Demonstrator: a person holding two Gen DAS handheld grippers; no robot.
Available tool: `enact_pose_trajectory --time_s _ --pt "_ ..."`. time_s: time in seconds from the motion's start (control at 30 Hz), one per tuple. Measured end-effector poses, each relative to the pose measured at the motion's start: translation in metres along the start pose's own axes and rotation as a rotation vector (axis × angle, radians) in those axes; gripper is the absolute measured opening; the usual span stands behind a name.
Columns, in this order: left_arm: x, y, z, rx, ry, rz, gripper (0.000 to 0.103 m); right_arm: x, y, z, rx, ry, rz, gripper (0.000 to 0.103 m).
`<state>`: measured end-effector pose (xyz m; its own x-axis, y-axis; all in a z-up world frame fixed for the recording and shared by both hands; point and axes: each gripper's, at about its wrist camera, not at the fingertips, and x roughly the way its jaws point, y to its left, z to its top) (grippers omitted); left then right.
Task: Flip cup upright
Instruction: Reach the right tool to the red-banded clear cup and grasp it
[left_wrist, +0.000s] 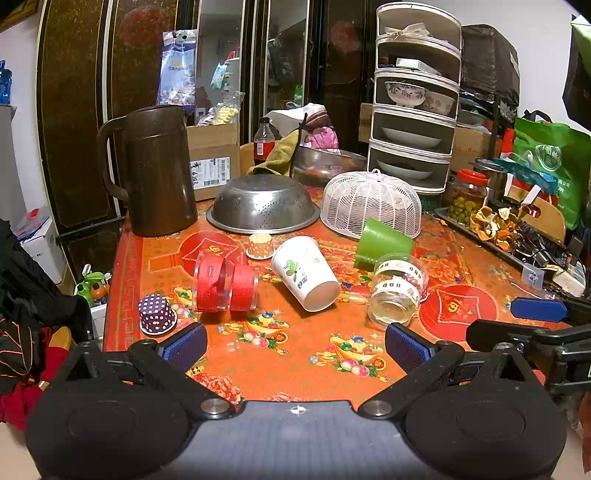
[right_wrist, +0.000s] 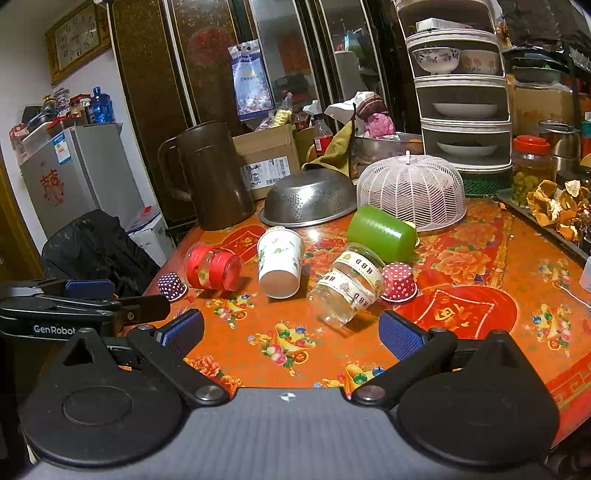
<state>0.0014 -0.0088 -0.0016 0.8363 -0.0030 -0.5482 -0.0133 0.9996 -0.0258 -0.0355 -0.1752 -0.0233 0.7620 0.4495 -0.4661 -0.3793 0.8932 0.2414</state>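
Observation:
Several cups lie on their sides on the red patterned table (left_wrist: 295, 354). A white paper cup (left_wrist: 304, 272) (right_wrist: 279, 261) lies with its mouth toward me. A clear cup with red bands (left_wrist: 225, 281) (right_wrist: 212, 268) lies to its left. A clear cup with HBD ribbon (left_wrist: 397, 291) (right_wrist: 345, 284) lies to its right, a green cup (left_wrist: 382, 243) (right_wrist: 382, 233) behind it. My left gripper (left_wrist: 295, 345) is open and empty, short of the white cup. My right gripper (right_wrist: 291, 330) is open and empty, short of the HBD cup.
Small upturned cupcake liners: purple dotted (left_wrist: 157, 314) (right_wrist: 171, 286), orange (left_wrist: 260, 246), pink dotted (right_wrist: 399, 282). A brown jug (left_wrist: 155, 170), an upturned steel colander (left_wrist: 263, 203), a white mesh food cover (left_wrist: 371, 203) and a tiered dish rack (left_wrist: 415, 99) stand behind. A tray of peels (left_wrist: 491, 221) is at right.

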Motion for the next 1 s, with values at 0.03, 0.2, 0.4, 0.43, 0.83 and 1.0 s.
enact_pose_trajectory --time_s 0.03,0.2,0.4,0.43,0.83,1.0 --pt "0.001 0.0 0.0 0.0 0.001 -0.001 0.103 0.001 0.0 0.001 -0.002 0.003 -0.001 0.102" --pt "0.004 0.009 -0.003 -0.014 0.005 -0.014 0.103 0.009 0.003 0.011 -0.029 0.001 0.02 0.102" --pt "-0.003 0.017 -0.024 -0.034 0.023 -0.03 0.103 0.027 0.032 0.061 -0.242 -0.057 0.141 0.102" --pt "-0.005 0.021 -0.027 -0.046 0.022 -0.035 0.103 0.037 0.039 0.069 -0.286 -0.05 0.165 0.102" --pt "-0.017 0.075 -0.044 -0.155 0.02 0.02 0.103 0.201 0.126 0.086 -0.863 0.35 0.233 0.085" --pt "-0.013 0.084 -0.051 -0.186 0.041 0.008 0.103 0.235 0.134 0.072 -0.975 0.452 0.24 0.071"
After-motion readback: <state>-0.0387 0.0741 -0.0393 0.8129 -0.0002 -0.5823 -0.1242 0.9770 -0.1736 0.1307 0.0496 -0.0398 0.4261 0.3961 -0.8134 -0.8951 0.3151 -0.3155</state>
